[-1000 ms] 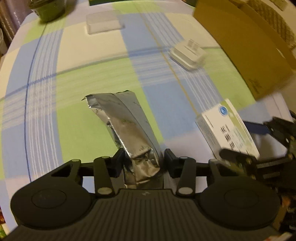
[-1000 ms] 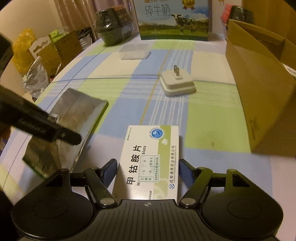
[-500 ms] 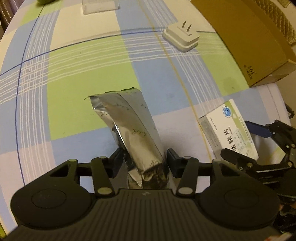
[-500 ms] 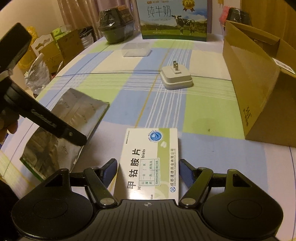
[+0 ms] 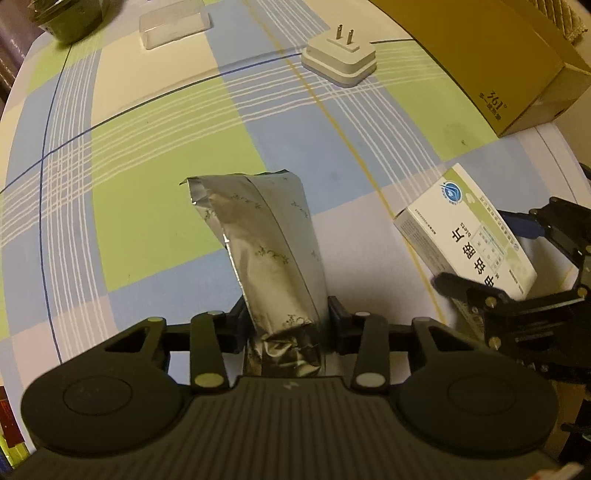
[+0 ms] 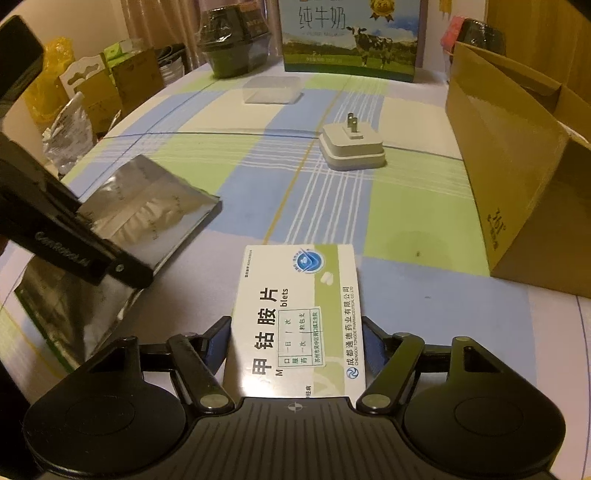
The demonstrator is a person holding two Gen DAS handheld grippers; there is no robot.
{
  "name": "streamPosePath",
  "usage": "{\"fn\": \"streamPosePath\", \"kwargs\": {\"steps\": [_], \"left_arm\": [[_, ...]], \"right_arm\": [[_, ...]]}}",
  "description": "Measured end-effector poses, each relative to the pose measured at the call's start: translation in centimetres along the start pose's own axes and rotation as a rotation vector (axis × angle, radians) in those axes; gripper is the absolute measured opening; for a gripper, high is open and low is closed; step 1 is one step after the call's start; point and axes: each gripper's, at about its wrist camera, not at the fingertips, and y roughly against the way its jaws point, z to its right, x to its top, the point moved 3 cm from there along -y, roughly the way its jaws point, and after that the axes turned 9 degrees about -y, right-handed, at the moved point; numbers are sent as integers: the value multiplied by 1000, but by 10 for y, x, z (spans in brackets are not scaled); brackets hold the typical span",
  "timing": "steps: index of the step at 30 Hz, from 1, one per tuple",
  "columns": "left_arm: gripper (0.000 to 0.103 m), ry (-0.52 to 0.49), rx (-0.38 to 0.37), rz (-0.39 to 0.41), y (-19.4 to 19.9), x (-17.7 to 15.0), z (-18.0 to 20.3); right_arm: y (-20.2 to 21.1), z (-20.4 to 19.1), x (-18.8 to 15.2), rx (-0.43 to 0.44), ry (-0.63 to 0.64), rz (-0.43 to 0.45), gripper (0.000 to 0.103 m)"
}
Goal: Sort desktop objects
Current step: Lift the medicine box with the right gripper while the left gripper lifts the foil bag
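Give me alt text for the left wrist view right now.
The left gripper is closing on a silver foil pouch that stands between its pads above a checked tablecloth. At right, the right gripper has a white medicine box between its fingers. Beyond lie a white plug adapter, a clear box and a cardboard box.

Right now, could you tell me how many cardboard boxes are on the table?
2. The open brown box stands at the table's right edge; the milk carton box stands at the far end. Others may be hidden beyond the frame.
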Motion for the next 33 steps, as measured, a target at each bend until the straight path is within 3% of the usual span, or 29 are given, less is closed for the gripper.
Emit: {"fn": "streamPosePath", "kwargs": {"steps": [11,33], "left_arm": [[36,48,-35,48,29,-10,9],[35,-3,-49,149,89,0,68]], "right_arm": [[33,7,12,5,-59,71,68],[101,24,18,-5,-116,172,68]]}}
